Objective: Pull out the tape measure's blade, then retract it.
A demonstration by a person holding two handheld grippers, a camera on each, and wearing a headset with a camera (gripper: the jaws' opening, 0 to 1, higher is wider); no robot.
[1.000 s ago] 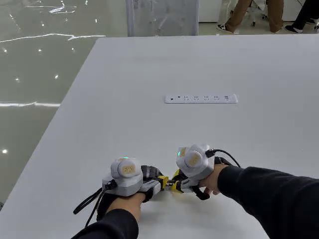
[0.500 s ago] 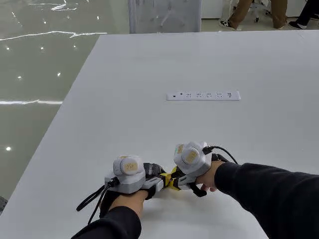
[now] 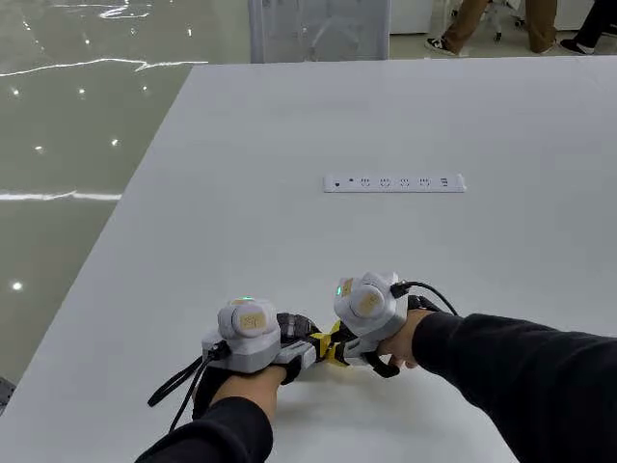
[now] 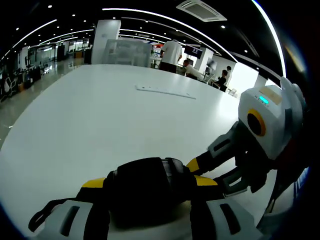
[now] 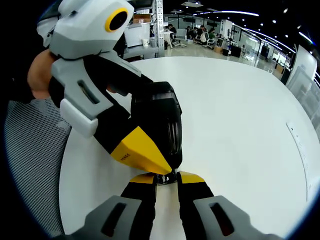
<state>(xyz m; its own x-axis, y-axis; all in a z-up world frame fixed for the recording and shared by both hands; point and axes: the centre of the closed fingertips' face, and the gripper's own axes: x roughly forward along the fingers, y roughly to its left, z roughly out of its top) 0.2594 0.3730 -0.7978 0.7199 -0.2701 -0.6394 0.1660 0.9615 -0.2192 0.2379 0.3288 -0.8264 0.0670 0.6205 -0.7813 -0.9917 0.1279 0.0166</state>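
Black tape measure (image 4: 150, 195) is clamped in my left gripper (image 4: 149, 182). Jaws are spread wide round the case, yellow tips pressing on both sides. It sits low on the white desk (image 3: 289, 145), near the front edge, close to me. Right gripper (image 5: 166, 178) meets it head-on at the case mouth, w/ jaws almost closed and just a narrow gap. They pinch the small metal blade hook (image 5: 164, 179), which sits right against the case. In head view both grippers are tip to tip. Power strip (image 3: 394, 182) lies well apart, further up the desk.
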